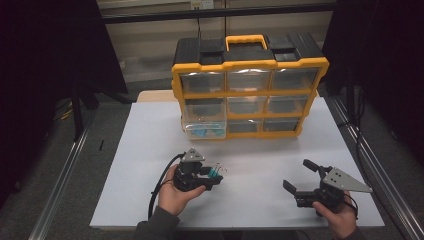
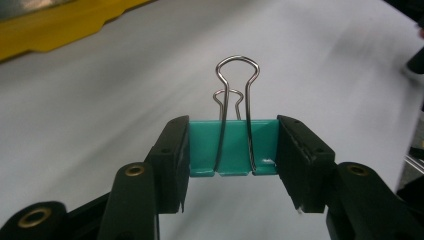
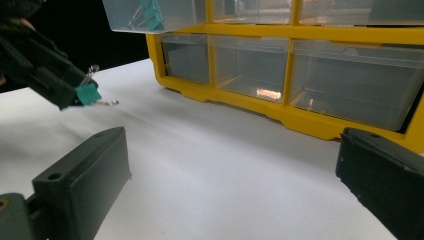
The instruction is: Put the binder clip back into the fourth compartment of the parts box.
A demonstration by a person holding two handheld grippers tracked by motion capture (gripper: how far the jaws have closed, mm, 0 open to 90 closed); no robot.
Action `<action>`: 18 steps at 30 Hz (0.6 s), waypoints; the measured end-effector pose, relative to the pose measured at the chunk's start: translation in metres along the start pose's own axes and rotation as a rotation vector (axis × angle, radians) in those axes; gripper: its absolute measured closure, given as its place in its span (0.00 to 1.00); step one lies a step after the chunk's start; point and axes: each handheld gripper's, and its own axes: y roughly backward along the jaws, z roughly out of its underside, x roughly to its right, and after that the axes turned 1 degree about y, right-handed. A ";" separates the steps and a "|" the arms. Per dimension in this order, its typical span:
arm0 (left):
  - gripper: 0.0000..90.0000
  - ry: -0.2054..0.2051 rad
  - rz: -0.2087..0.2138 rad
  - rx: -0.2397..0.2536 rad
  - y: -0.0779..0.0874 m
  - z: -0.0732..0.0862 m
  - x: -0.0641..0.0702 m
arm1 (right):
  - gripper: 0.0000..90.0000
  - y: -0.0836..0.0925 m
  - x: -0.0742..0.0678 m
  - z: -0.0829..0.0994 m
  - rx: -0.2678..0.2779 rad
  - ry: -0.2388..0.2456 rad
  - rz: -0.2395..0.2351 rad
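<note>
A teal binder clip with silver wire handles sits clamped between the jaws of my left gripper, lifted a little off the white table. The high view shows that gripper at centre left with the clip at its tip. From the right gripper view the clip hangs at the left, above the tabletop. My right gripper rests at the lower right of the table with its jaws wide apart and nothing between them. A yellow and black drawer cabinet stands at the back; its lower left drawer is pulled out and holds more teal clips.
The white table has edges close on all sides, with metal rails along left and right. The cabinet's other clear drawers are pushed in. A cable trails from the left gripper toward the table's front edge.
</note>
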 end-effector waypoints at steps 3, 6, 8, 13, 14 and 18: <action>0.56 -0.008 0.015 0.005 0.008 -0.010 -0.001 | 0.00 0.000 0.000 0.000 0.000 0.001 -0.002; 0.56 -0.017 0.017 0.007 0.015 -0.020 -0.003 | 0.00 0.000 0.001 0.000 0.000 0.002 -0.001; 0.56 -0.020 0.025 0.006 0.021 -0.027 -0.004 | 0.00 0.000 0.000 0.000 -0.002 -0.005 0.003; 0.56 -0.014 0.016 0.012 0.028 -0.040 -0.006 | 0.00 0.000 0.001 0.000 0.003 -0.007 0.002; 0.56 -0.012 0.013 0.006 0.031 -0.042 -0.006 | 0.00 0.000 0.000 0.000 0.002 -0.008 0.001; 0.56 -0.014 0.025 0.014 0.039 -0.052 -0.007 | 0.00 0.000 0.001 0.000 0.002 -0.004 0.007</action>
